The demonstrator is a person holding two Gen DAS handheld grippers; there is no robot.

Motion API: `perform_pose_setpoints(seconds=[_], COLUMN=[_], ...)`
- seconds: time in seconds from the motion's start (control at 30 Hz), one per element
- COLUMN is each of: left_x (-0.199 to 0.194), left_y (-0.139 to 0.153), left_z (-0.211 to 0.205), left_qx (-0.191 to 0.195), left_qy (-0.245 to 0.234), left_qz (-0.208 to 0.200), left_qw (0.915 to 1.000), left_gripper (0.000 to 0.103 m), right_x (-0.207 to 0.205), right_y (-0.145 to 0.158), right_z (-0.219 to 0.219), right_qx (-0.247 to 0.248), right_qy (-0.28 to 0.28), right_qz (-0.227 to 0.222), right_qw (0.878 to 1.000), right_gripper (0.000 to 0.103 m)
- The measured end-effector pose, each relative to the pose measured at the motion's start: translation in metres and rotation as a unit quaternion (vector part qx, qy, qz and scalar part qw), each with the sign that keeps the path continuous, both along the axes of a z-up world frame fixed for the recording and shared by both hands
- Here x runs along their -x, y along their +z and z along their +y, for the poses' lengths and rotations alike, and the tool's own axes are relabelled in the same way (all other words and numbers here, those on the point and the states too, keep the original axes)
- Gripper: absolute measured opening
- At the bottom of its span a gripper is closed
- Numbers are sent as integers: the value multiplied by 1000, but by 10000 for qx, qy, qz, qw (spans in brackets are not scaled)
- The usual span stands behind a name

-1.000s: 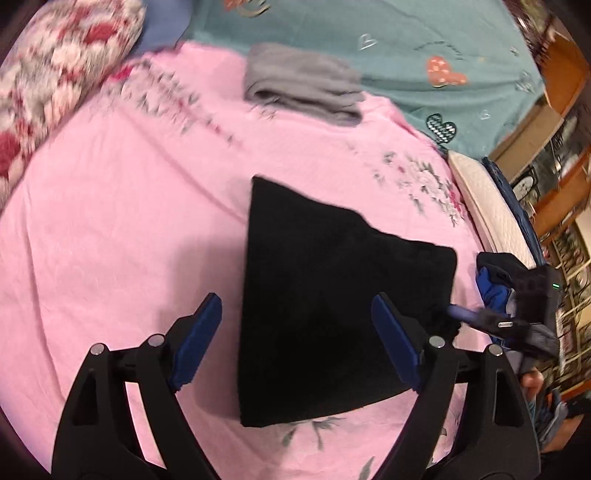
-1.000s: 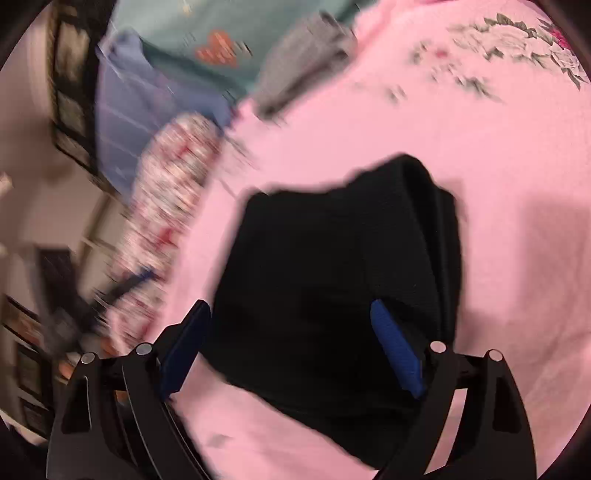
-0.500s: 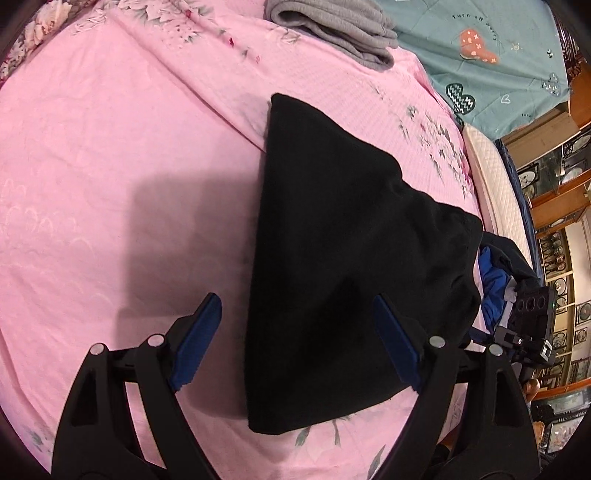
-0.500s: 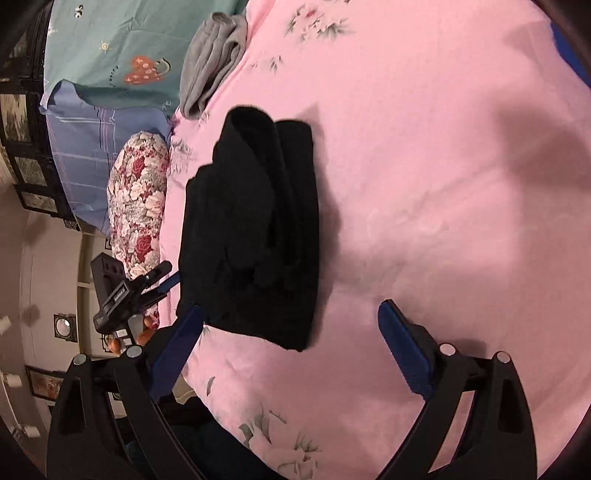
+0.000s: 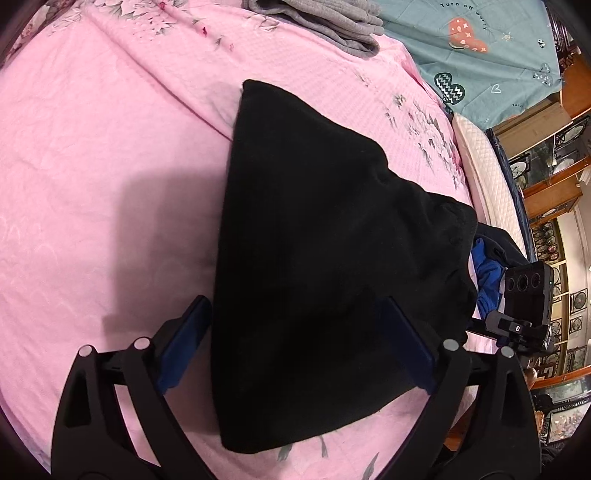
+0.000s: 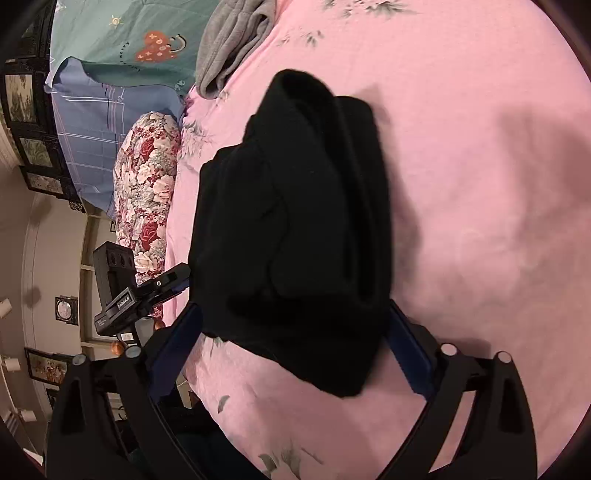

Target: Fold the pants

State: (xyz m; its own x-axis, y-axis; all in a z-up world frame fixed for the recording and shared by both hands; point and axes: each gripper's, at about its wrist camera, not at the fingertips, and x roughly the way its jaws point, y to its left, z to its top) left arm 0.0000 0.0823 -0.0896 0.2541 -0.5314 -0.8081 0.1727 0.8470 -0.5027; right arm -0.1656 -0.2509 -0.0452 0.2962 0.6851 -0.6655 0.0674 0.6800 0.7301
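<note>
Now, fuzzy black pants [image 5: 325,258] folded thick on pink sheet [image 5: 92,147], left gripper [image 5: 299,347] and right gripper [image 6: 295,343] released.

Bed covered w/ pink sheet [image 5: 110,155], floral print near edges. Teal blanket [image 5: 491,59] w/ heart motifs at far end; folded grey cloth [image 5: 332,26] lies on sheet next to it. White quilted mattress edge [image 5: 487,162] at sheet's right side. Beyond it: wooden cabinets [image 5: 550,188] w/ glass fronts, plates displayed inside. Right wrist view: floral pillow [image 6: 147,184] at bed's edge, blue checked cloth [image 6: 85,122] beside it, beige wall [image 6: 48,258] w/ dark-framed pictures [image 6: 22,92]. Lighting warm, indoor.
</note>
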Motion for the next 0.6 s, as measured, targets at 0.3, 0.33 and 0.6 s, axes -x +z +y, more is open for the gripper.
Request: perform_pose_setpoints(seconds=[0.3,0.33,0.6], left_x=[-3,-2,2], left_y=[1,1,1], left_z=[-11,-13,-21], left_qx=[-164,-224,-525], left_qy=[-113,-140,-380], left_qz=[-222,-253,-485], left_qw=[9996,9993,9967], left_gripper=[98,98,98], right_x=[-1,-2,0], right_y=[-1,-1,0], right_z=[7,10,13], right_qx=[-22,4,24], right_qy=[87,90,206], right_qz=[-253,-295,-467], right_qw=[9996,9995,9987], right_gripper=[102,102,102])
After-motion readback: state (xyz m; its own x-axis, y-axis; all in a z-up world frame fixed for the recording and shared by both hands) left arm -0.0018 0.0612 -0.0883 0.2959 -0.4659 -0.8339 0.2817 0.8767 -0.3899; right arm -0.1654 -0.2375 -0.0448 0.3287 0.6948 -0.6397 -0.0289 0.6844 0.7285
